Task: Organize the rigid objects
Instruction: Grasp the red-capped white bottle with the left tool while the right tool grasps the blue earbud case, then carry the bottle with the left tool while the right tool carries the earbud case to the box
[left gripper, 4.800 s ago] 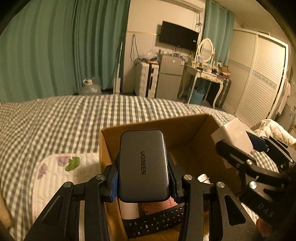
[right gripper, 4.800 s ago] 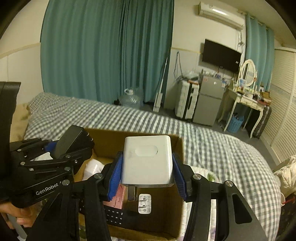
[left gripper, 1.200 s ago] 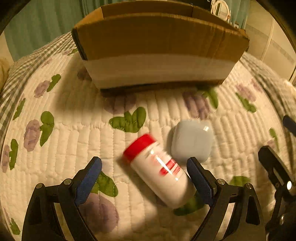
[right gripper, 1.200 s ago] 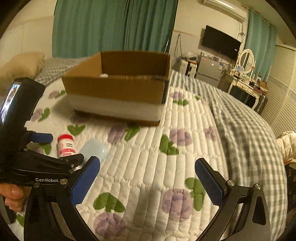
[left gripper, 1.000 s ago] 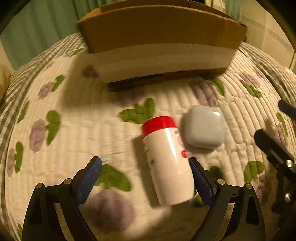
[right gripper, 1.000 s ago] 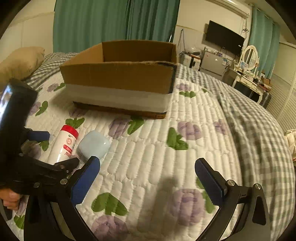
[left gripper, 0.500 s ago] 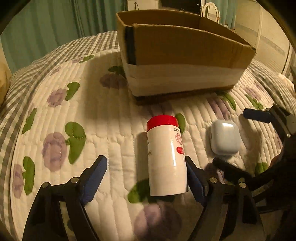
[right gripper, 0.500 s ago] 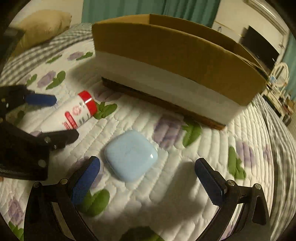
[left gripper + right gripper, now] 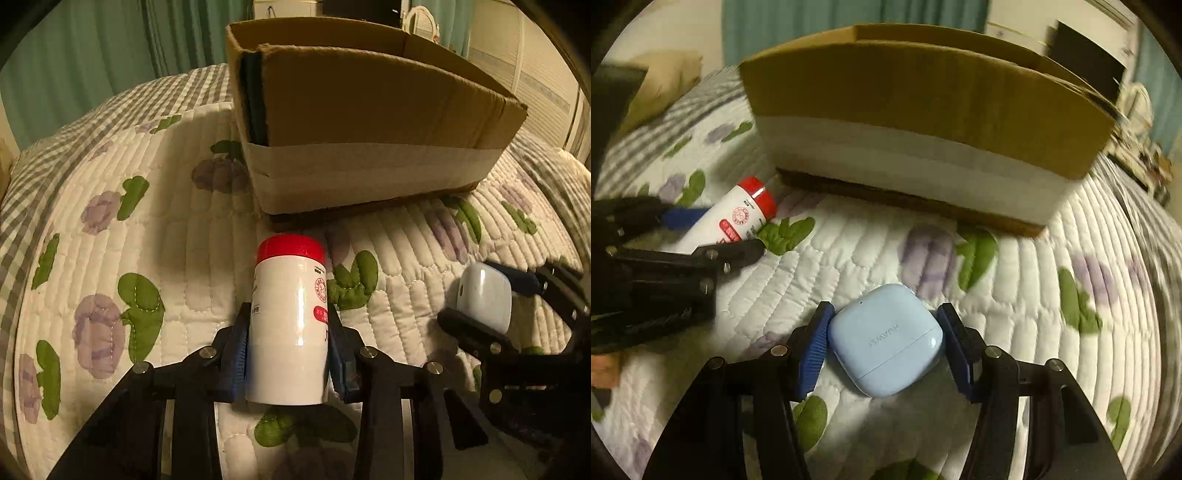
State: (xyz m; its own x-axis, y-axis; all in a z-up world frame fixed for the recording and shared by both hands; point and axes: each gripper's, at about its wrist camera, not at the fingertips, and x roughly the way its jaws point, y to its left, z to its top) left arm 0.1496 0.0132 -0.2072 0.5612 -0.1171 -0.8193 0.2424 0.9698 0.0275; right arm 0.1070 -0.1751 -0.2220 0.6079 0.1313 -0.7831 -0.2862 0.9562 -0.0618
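2 loose items lie on the quilt [image 9: 177,258] in front of the cardboard box [image 9: 369,122]: a white bottle [image 9: 288,325] with a red cap, and a pale blue earbud case [image 9: 886,343]. The box interior is hidden from both cameras, so what it already holds cannot be told. Judging from the task, both items probably belong in the box, and neither has been lifted clear of the quilt as far as can be seen; so the picking stage looks nearly done and the carrying and dropping are left.

The left gripper [image 9: 290,350] is narrowed around the lower body of the bottle, its blue pads [image 9: 236,354] pressed against both sides. The bottle lies lengthwise along the fingers, cap pointing to 12 o'clock, towards the box's near wall.

The right gripper [image 9: 884,347] is closed to about the width of the earbud case, with a pad at 9 o'clock and one at 3 o'clock of it. The pads appear to touch the case's corners, though whether the grip is firm cannot be told. In the right wrist view the bottle lies at 10 o'clock and the box stands at 12 o'clock.
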